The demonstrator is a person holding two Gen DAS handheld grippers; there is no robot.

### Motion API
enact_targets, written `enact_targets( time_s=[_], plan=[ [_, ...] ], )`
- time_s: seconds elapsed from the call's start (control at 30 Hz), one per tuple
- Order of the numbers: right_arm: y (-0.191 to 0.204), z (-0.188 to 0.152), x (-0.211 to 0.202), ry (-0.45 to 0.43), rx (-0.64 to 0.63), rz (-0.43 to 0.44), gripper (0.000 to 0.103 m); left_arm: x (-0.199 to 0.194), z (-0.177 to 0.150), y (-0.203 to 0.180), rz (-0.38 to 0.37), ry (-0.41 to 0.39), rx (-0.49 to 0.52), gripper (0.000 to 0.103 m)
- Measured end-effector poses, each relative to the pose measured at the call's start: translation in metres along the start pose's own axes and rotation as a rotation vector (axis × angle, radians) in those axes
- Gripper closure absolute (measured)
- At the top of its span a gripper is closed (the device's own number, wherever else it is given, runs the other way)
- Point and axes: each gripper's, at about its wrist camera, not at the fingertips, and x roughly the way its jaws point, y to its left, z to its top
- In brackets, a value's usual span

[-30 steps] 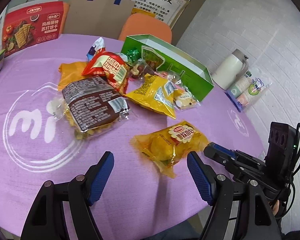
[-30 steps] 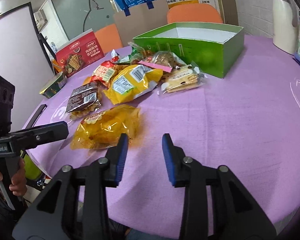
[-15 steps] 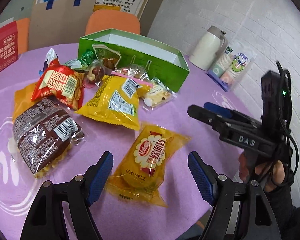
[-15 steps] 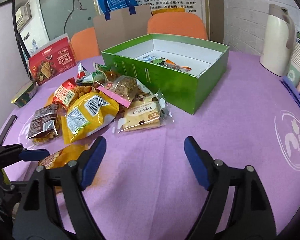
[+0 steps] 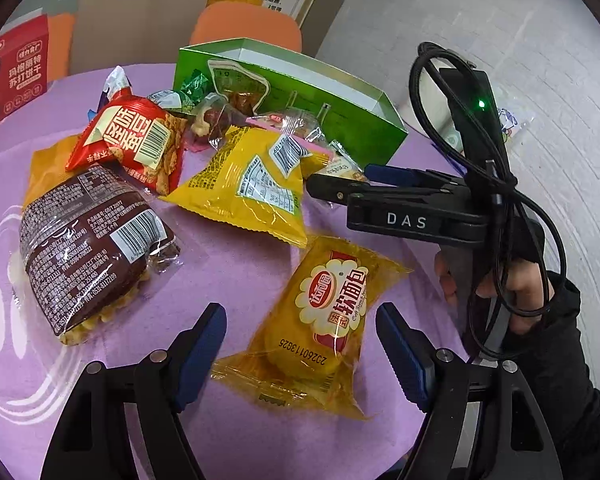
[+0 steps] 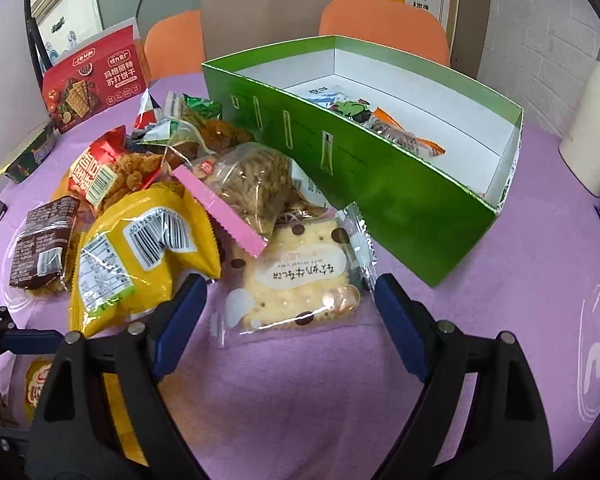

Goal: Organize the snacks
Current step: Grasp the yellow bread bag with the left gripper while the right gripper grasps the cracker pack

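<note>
Seen first from the left wrist, the left gripper (image 5: 300, 340) is held with its fingers apart on either side of the orange soft-bread packet (image 5: 320, 320), which lies flat on the purple counter (image 5: 228, 264), well short of the green box (image 5: 340, 120). No pad is pressed on it. Its film looks slick and puffed, so it could be squeezed out sideways or crushed if the fingers are closed hard. The right gripper (image 5: 340, 184) is seen just beside the yellow bag (image 5: 252, 188), and a knock between the two tools is judged possible. "DAS" is read on that tool; "20260113G25" is printed on the packet, with Chinese lettering

From the right wrist, the right gripper (image 6: 288, 312), whose jaws have just been opening, is set with its fingers wide around the clear biscuit packet (image 6: 296, 280), untouched, close in front of the green box (image 6: 380, 184). The pink-edged bag (image 6: 244, 188) overlaps its far edge and could be dragged along. A few packets are already inside the box. Chinese writing is seen on the biscuit label and on the red cracker box (image 6: 96, 76)
</note>
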Motion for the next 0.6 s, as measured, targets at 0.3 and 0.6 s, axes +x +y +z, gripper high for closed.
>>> enact_targets(
  time_s=[0.3,0.6],
  plan=[
    [-0.015,-0.013,-0.017,-0.016,0.035,-0.046,0.072,0.001,0.0,-0.004,0.012,-0.013,0.012,0.026],
    [-0.012,-0.009,-0.011,-0.019,0.006,-0.02,0.001,0.005,0.0,-0.011,0.034,-0.01,0.028,0.028]
  ],
)
